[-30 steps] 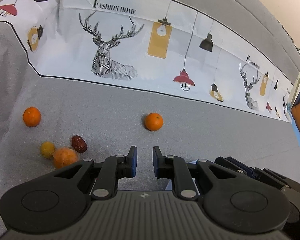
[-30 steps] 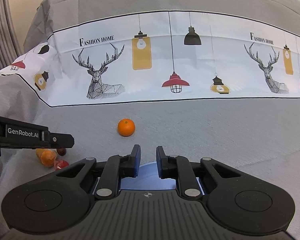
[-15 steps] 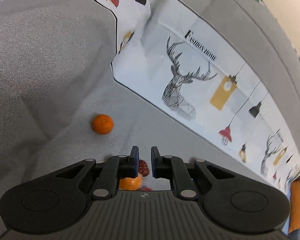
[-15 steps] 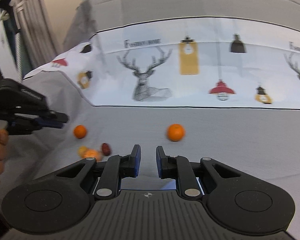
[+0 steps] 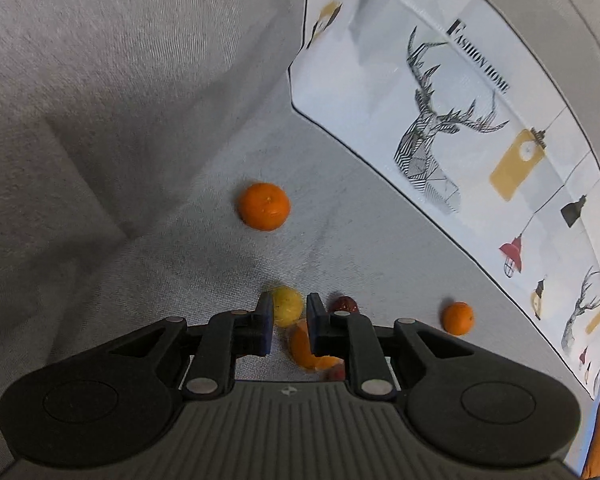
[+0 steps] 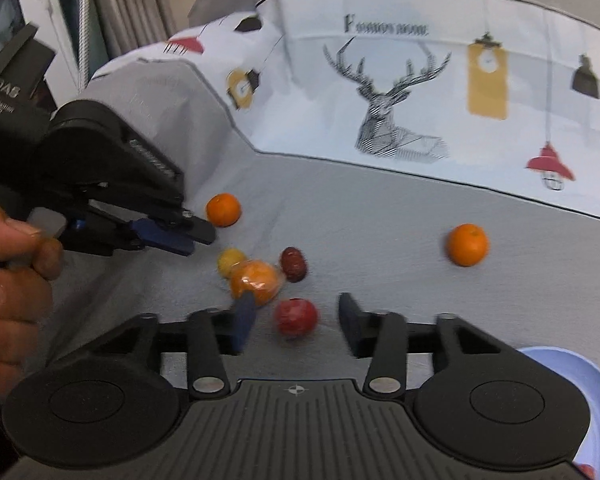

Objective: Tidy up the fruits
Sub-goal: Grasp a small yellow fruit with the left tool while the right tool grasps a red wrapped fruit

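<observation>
Fruits lie on a grey sofa cloth. In the right wrist view: a tangerine (image 6: 223,209), a second tangerine (image 6: 467,244), a small yellow fruit (image 6: 230,262), a plastic-wrapped orange fruit (image 6: 255,277), a dark red date (image 6: 293,264) and a red wrapped fruit (image 6: 296,316). My right gripper (image 6: 294,330) is open, its fingers wide either side of the red fruit. My left gripper (image 6: 188,240) hovers above the cluster, jaws narrowly apart, empty. In the left wrist view my left gripper (image 5: 287,320) is over the yellow fruit (image 5: 286,305) and wrapped orange fruit (image 5: 302,346).
A light blue plate (image 6: 572,396) sits at the lower right of the right wrist view. A white printed cloth with deer and lamps (image 6: 420,92) covers the sofa back. The sofa arm (image 5: 100,80) rises to the left. A tangerine (image 5: 264,207) lies near it.
Both grippers swung left toward the fruit cluster. The right gripper's jaws opened wide around the red fruit. The left gripper dropped closer over the yellow fruit.
</observation>
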{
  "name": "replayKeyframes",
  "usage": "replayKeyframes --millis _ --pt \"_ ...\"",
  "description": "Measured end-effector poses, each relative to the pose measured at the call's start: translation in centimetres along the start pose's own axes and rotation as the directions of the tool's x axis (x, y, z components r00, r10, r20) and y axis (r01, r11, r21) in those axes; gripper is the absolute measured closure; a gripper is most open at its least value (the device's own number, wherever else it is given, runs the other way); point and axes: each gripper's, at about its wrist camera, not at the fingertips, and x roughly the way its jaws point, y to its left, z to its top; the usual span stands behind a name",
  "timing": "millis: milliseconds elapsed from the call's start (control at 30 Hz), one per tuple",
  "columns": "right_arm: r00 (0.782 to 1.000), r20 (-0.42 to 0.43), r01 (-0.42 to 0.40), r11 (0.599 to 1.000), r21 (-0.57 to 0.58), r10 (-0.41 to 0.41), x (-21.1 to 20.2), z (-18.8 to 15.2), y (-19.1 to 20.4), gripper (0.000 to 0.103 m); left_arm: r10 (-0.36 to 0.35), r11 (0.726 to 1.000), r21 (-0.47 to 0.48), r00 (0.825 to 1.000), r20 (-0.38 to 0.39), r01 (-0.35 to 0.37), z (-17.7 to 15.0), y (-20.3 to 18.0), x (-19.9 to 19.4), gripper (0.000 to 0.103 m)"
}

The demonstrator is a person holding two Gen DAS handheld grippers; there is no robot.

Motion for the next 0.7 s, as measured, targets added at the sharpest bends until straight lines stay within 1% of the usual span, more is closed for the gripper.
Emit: replayKeyframes --millis 67,133,233,367,567,633,667,700 --pt "1.0 -0.009 -0.001 1.0 -0.019 0.0 0.9 -0.1 0.5 0.052 0.007 1.0 -0.007 1.0 -0.008 -0.007 0.1 0.2 0.8 0.079" --pt "1.0 -0.024 0.008 0.999 -0.037 -0.009 1.7 -0.3 0.9 0.05 0.008 1.0 -0.017 1.0 -0.006 -0.008 0.4 0.3 1.5 0.076" --pt "0.998 -0.054 0.027 0.999 -0.04 -0.029 3.0 -0.4 0.9 0.049 0.018 1.0 -0.012 1.0 -0.022 -0.018 0.5 0.2 2.5 0.076" --pt "0.996 -0.085 0.028 0.999 -0.037 -0.031 4.1 -0.3 0.7 0.049 0.05 0.999 0.007 0.997 -0.055 -0.05 0.1 -0.3 3.9 0.076" --pt "0.991 -0.124 0.046 0.996 -0.071 -0.055 5.1 -0.2 1.0 0.05 0.084 0.995 0.065 0.995 -0.061 -0.08 -0.4 -1.1 4.4 0.076" --pt "0.99 -0.129 0.044 0.996 -0.077 -0.054 5.1 -0.3 1.1 0.061 0.1 0.993 0.069 0.994 -0.046 -0.096 -0.4 -1.1 4.2 0.076" --pt "0.99 -0.131 0.041 0.996 -0.079 -0.051 5.1 -0.4 1.1 0.07 0.109 0.992 0.07 0.993 -0.035 -0.106 -0.4 -1.1 4.0 0.076" --pt "0.99 -0.128 0.041 0.996 -0.079 -0.051 5.0 -0.4 1.1 0.07 0.114 0.991 0.071 0.993 -0.026 -0.112 -0.3 -1.2 3.8 0.076"
